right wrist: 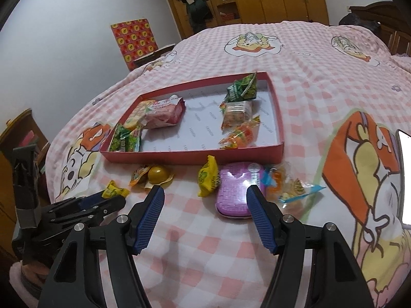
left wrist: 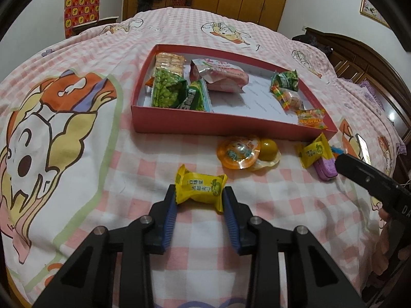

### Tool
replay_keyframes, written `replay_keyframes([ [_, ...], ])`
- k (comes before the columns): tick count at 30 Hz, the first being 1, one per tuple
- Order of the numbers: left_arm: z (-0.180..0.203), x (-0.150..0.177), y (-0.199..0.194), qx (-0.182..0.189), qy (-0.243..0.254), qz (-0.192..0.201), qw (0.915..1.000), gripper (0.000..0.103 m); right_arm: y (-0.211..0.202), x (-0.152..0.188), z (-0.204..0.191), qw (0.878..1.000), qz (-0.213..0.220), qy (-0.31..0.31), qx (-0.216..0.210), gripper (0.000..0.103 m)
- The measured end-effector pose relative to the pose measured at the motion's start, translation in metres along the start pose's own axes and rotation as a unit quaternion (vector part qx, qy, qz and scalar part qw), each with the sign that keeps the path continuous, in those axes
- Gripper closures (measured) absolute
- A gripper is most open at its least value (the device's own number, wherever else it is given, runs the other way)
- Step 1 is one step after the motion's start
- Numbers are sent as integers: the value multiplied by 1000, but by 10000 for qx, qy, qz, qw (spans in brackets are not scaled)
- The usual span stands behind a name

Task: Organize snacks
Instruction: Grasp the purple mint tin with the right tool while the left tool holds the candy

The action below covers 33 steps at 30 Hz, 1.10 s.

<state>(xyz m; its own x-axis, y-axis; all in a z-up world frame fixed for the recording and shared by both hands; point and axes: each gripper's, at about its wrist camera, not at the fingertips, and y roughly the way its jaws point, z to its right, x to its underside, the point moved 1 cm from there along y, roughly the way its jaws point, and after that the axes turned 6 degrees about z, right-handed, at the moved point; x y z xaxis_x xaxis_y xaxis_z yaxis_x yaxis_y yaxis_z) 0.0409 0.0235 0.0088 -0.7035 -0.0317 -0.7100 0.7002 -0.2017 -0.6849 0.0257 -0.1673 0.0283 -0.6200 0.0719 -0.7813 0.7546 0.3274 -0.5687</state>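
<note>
Left claw [left wrist: 200, 195] closed, right claw [right wrist: 205, 195] agape.

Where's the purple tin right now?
The purple tin lies on the bedspread just outside the red box, between the open right gripper fingers, beside a yellow candy.

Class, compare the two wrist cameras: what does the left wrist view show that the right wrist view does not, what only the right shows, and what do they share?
Only the left wrist view shows the left gripper up close, its blue pads on either side of a yellow wrapped candy; whether they press it is unclear.

Only the right wrist view shows the open right gripper over the bedspread, and the blue-edged clear packet beside the purple case.

Both show the red box of snacks, the orange jelly cup, and the purple case.
</note>
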Motion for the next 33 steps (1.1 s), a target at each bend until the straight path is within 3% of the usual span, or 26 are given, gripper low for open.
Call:
replay_keyframes([
  [4, 0, 0, 0, 3, 4, 11, 10000, 67, 7, -1, -5, 9999, -41, -112, -3, 39],
  [17, 0, 1, 0, 30, -8, 6, 10000, 66, 11, 7, 11, 9977, -234, -233, 585, 39],
  [25, 0, 1, 1, 20, 10, 13, 10000, 66, 31, 7, 20, 9967, -501, -153, 620, 39],
  [30, 0, 1, 1, 23, 8, 11, 10000, 66, 36, 11, 16, 9960, -507, -384, 624, 30],
  [33, 0, 1, 1, 21, 15, 16, 10000, 66, 37, 11, 12, 9946, -549, -485, 735, 31],
])
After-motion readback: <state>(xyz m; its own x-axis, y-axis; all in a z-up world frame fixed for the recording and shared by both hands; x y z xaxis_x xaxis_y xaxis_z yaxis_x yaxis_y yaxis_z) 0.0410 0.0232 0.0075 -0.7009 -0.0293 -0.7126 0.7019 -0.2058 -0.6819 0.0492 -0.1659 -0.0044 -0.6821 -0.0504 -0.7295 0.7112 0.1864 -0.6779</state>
